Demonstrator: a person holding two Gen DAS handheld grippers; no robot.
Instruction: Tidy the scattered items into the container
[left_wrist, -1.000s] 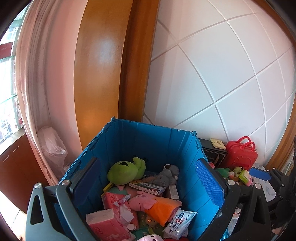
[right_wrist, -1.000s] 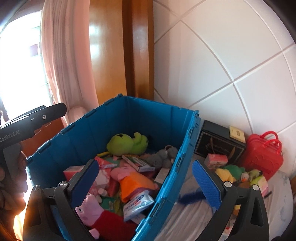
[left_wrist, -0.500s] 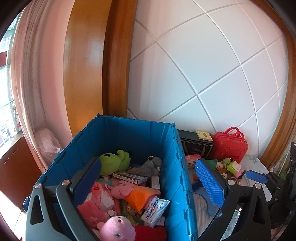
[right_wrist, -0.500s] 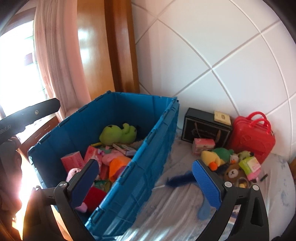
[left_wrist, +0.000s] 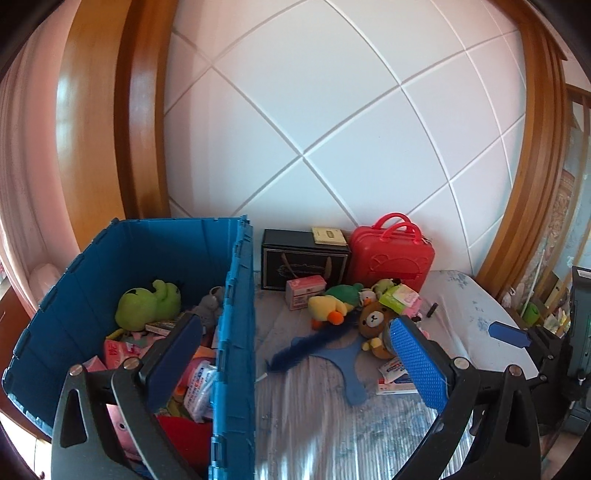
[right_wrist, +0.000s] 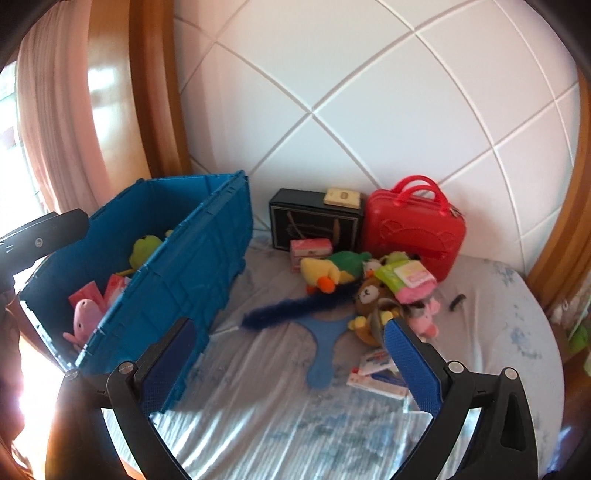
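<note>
A blue crate (left_wrist: 236, 295) stands on the left of the bed and holds a green frog plush (left_wrist: 147, 304), pink packets and a pink pig (right_wrist: 86, 314). To its right lie a yellow duck plush (right_wrist: 319, 271), a brown bear (right_wrist: 369, 295), a blue feather duster (right_wrist: 291, 310), a blue fan (right_wrist: 325, 343) and a toothpaste box (right_wrist: 376, 369). My left gripper (left_wrist: 293, 332) is open and empty, straddling the crate's right wall. My right gripper (right_wrist: 288, 328) is open and empty above the sheet, just short of the duster.
A red toy suitcase (right_wrist: 413, 229) and a black box (right_wrist: 314, 221) stand against the white padded headboard, with a pink box (right_wrist: 310, 249) in front. A green and pink packet (right_wrist: 406, 277) tops the pile. A pink curtain hangs at left, and the bed's edge curves at right.
Both grippers have swung right, from over the crate's contents towards the pile of items on the bed. Both stay open and empty.
</note>
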